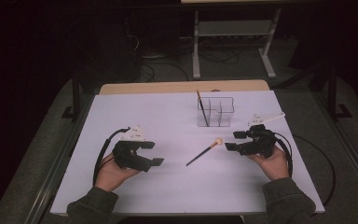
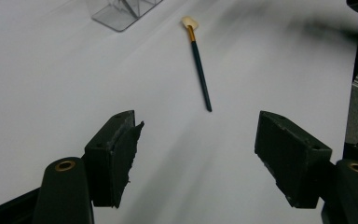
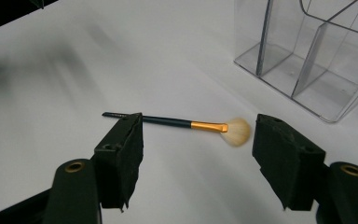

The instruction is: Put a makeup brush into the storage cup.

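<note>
We found the person's two forearms entering from the near edge of the white table (image 1: 135,186), each hand holding a gripper. The left gripper (image 1: 151,154) sat at the near left of the table, above the surface, its jaws wide apart with nothing between them; in the left gripper view (image 2: 196,144) bare table surface showed between the two black pads. The right gripper (image 1: 233,140) sat at the near right, its jaws likewise wide apart and closed on nothing.

Between the two grippers we noted a makeup brush (image 1: 204,152) lying flat on the table, untouched by either. Its dark handle pointed toward the near left and its pale bristle head toward the far right, with a gold ferrule joining the two. In the right gripper view (image 3: 196,158) the brush (image 3: 186,124) lay crosswise just beyond the pads, the handle's tip passing behind one pad and the bristle head just beside the other; we could not tell from that view whether either pad touched it. In the left gripper view the brush (image 2: 199,70) lay well ahead of the jaws, handle end nearest.

Farther back stood a clear plastic organiser (image 1: 216,112) with several compartments. A second brush (image 1: 202,108) stood tilted in its left compartment
</note>
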{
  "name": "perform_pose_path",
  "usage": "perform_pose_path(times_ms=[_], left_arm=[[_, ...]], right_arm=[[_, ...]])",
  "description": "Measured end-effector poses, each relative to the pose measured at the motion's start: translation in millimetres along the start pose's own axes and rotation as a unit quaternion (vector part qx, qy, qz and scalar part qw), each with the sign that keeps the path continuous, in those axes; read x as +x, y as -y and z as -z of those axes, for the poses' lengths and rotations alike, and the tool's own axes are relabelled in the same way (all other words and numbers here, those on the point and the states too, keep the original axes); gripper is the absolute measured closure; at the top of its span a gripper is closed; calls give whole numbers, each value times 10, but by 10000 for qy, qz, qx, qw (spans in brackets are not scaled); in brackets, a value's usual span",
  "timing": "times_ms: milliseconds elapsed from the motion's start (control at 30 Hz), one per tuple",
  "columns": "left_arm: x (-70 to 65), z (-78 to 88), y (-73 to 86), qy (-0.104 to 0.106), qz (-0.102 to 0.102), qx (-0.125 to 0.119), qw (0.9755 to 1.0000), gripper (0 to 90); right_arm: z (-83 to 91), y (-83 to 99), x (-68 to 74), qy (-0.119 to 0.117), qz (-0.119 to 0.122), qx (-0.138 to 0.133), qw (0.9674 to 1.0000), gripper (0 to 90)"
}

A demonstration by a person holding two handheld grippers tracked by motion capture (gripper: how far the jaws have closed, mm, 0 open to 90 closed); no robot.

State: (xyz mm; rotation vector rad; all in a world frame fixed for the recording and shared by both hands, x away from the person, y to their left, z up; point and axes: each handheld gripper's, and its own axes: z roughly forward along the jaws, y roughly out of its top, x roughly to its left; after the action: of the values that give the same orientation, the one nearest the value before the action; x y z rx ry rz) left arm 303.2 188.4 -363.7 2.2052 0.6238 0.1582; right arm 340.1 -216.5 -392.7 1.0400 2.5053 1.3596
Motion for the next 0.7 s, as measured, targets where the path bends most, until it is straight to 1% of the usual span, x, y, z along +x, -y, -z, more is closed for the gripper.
perform_pose_path(times_ms=[67, 100, 167, 200, 267, 300, 400, 433, 533, 633, 667, 700], left_arm=[[-7, -18, -24, 10, -28, 24, 10000, 290], [-17, -58, -70, 26, -74, 48, 10000, 288], [-30, -83, -96, 25, -60, 65, 10000, 288], [-28, -97, -112, 23, -101, 88, 9999, 288], [-26, -156, -164, 57, -26, 178, 9998, 289], [-26, -156, -164, 57, -26, 178, 9998, 288], [-38, -210, -219, 78, -48, 242, 9997, 287], [-46, -247, -260, 96, -96, 299, 9995, 286], [-71, -292, -305, 119, -63, 306, 9994, 285], [-92, -346, -358, 169, -79, 307, 9994, 288], [-90, -364, -384, 203, -132, 332, 9992, 288], [-103, -393, -417, 195, -130, 362, 9991, 292]], right_arm=[[-5, 14, 2, 1, -24, 17, 10000, 325], [-16, 51, -2, 38, -3, 43, 10000, 323], [-25, 74, -1, 52, -42, 87, 9999, 316], [-25, 74, -1, 52, -42, 87, 9999, 316], [-27, 82, -1, 80, -23, 114, 9999, 314], [-29, 83, 0, 100, -5, 104, 9999, 314], [-38, 90, 1, 70, -11, 73, 9999, 313], [-56, 107, 5, 103, 17, 98, 9999, 312], [-74, 122, 0, 68, -19, 151, 9999, 315], [-76, 124, -17, 27, -26, 128, 9999, 315], [-74, 122, -19, 30, -21, 110, 9999, 315], [-73, 121, -23, 36, -5, 96, 9999, 313]])
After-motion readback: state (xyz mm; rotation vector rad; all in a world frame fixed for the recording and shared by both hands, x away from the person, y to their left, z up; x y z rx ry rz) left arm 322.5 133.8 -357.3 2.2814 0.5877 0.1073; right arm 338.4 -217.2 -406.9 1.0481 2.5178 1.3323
